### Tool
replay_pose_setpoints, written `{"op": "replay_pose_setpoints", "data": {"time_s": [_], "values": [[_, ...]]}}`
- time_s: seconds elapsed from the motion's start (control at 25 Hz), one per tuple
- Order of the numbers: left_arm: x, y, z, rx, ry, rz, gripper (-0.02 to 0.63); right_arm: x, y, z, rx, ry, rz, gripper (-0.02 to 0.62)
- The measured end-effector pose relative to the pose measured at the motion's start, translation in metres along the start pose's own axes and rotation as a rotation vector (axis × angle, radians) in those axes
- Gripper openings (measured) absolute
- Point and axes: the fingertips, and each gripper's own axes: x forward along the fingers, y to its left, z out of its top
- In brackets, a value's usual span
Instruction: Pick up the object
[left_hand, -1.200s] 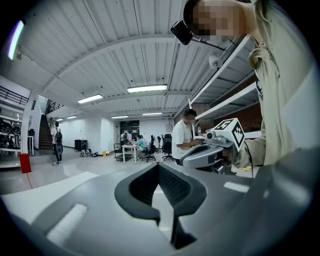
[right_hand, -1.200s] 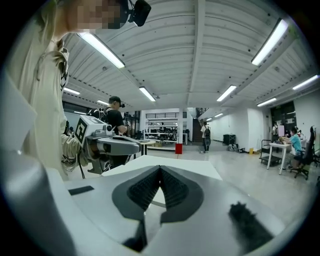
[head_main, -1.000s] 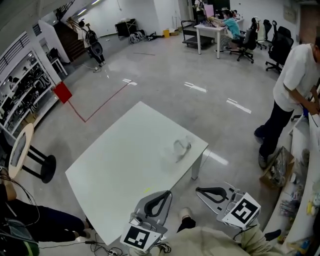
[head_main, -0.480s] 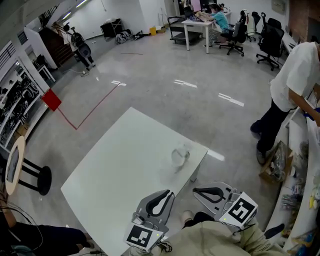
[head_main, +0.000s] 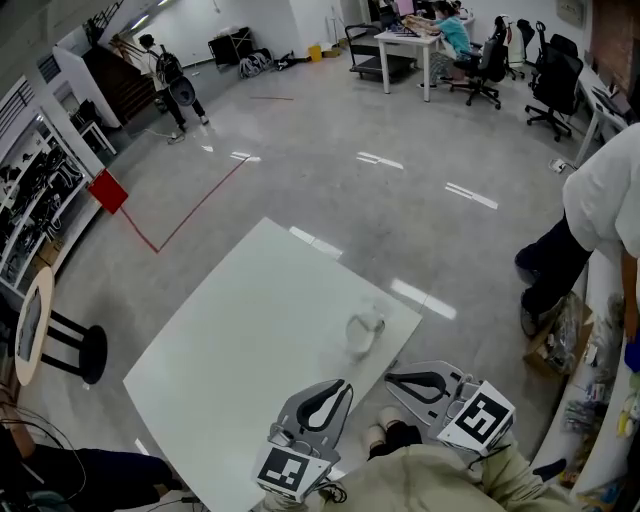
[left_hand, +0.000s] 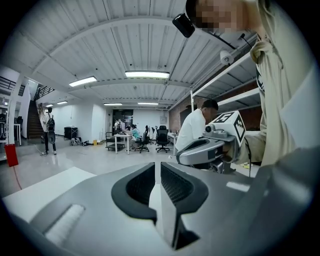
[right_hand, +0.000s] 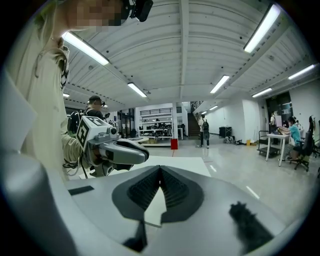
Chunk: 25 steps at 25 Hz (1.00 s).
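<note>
Cup (head_main: 365, 330), see-through and small, sits on the white worktop (head_main: 230, 340) near its right-hand corner, just in from the edge. It is hard to make out against the pale surface. I cannot tell whether it is upright or tipped, or whether anything is inside it; it looks empty to me.

I hold both tools low and close to my body at the near edge of the worktop, well short of the cup, so neither has begun a reach. My left hand-held gripper (left_hand: 157, 165) has its jaws only a narrow slit apart with nothing between them. My right hand-held gripper (right_hand: 160, 169) has its jaws together at the tips, also empty.

The right one lies nearer the cup's corner, so I judge it the more natural tool for the pickup. It would need to spread its jaws wide first, since thin clear walls could slip or tip under a glancing touch.
</note>
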Motion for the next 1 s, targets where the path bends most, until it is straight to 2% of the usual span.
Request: {"op": "replay_pose_setpoints", "data": {"time_s": [0.16, 0.4, 0.72, 1.0], "values": [[0.014, 0.011, -0.008, 0.002, 0.022, 0.011, 0.047, 0.008, -0.011, -0.006, 0.01, 0.018, 0.019, 0.003], [0.036, 0.028, -0.037, -0.003, 0.095, 0.0, 0.103, 0.015, -0.025, -0.02, 0.045, 0.047, 0.035, 0.003], [0.071, 0.054, -0.084, 0.008, 0.239, 0.011, 0.337, 0.027, -0.036, -0.027, 0.08, 0.059, 0.04, 0.003], [0.101, 0.077, -0.116, 0.023, 0.352, 0.029, 0.444, 0.031, -0.047, -0.031, 0.113, 0.072, 0.031, 0.003]]}}
